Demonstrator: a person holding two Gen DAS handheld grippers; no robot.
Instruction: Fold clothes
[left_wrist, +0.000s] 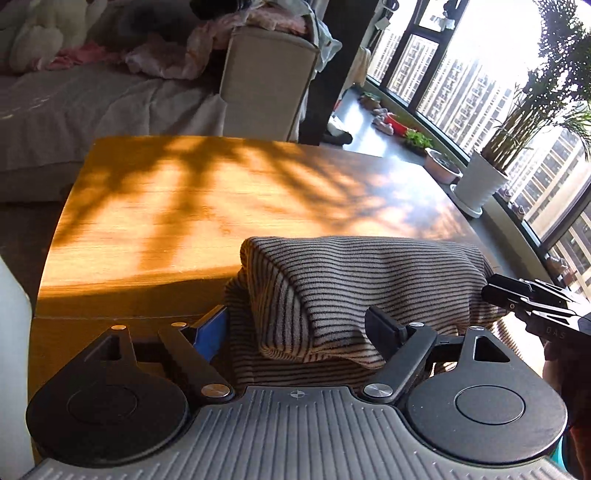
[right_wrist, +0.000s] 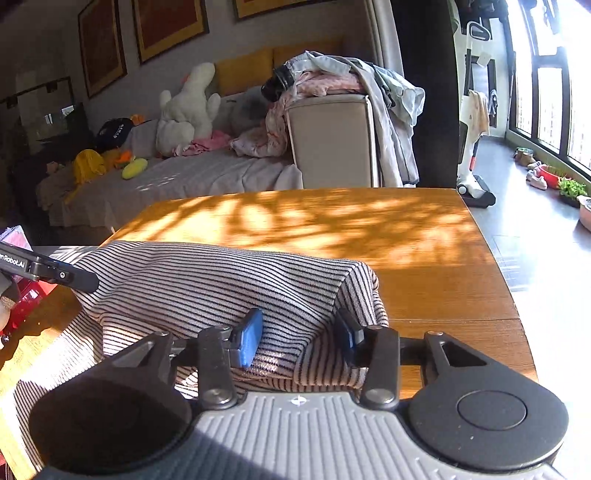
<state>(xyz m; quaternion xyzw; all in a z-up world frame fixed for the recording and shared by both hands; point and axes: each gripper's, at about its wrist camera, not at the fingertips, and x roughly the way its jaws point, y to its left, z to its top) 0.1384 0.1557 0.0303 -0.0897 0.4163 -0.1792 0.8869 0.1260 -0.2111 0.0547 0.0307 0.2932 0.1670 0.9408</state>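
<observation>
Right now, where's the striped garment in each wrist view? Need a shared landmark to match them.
Left wrist: striped garment sits lower centre-right on the wooden table, draped between the left claw fingers.
Right wrist: striped garment sits lower centre-left, its right end between the right claw fingers.
Shared landmark: the beige sofa arm piled with clothes, beyond the table's far edge.

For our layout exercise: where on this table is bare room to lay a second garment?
The wooden table is bare beyond the striped garment, out to its far edge by the sofa, and also left of it. The near edge is crowded: both grippers sit against the garment.
</observation>
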